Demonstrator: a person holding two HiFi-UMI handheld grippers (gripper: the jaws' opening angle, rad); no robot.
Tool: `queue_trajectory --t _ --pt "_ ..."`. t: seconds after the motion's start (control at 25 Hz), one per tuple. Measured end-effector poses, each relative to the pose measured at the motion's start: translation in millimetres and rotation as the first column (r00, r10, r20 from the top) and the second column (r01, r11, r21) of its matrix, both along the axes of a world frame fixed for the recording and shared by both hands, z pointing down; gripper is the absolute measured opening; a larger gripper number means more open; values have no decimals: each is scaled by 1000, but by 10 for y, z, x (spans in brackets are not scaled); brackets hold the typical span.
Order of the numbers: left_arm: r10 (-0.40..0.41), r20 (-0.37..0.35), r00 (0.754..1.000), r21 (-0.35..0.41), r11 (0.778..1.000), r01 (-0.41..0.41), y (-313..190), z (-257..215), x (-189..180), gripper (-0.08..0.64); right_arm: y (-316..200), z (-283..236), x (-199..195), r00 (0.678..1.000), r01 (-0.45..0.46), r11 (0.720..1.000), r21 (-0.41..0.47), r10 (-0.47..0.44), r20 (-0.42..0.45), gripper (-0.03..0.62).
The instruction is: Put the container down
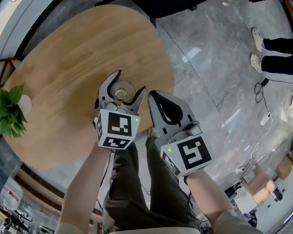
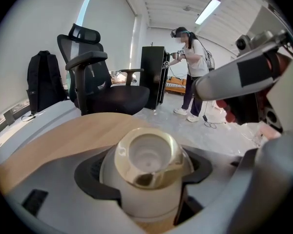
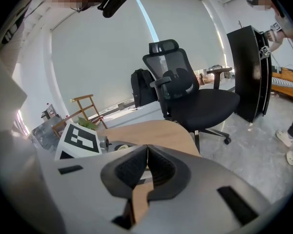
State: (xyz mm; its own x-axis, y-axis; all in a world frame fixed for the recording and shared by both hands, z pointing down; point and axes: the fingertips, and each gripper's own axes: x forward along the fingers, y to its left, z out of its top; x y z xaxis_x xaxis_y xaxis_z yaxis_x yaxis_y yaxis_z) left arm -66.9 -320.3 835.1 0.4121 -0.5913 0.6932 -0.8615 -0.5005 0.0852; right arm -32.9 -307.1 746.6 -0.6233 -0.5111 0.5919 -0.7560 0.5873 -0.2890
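beyond container (image 2: 149,172), black office chair (image 2: 102,89)

Right gripper (image 3: 146,149) closed, wooden table (image 3: 158,129) beyond

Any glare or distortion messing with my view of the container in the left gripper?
Left gripper view: the white container with a gold rim reads clearly between the jaws, its shiny rim catching dark reflections; fisheye bends the edges. Head view: bright reflections streak the grey marble floor.
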Motion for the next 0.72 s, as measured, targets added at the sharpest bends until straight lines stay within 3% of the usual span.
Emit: queue_trajectory --t 0.36,0.64,0.72 --pt "-8 21 1000 -54 998 10 83 258 39 339 135 233 -4 1000 -11 999 -31 11 -17 -3" --pt "87 83 993 -6 996 -86 175 331 120 339 218 288 -26 1000 14 999 -44 -16 -27 -3" --pt "97 69 993 -14 995 -96 193 331 150 339 209 280 0 999 14 999 -47 -16 -35 -3"
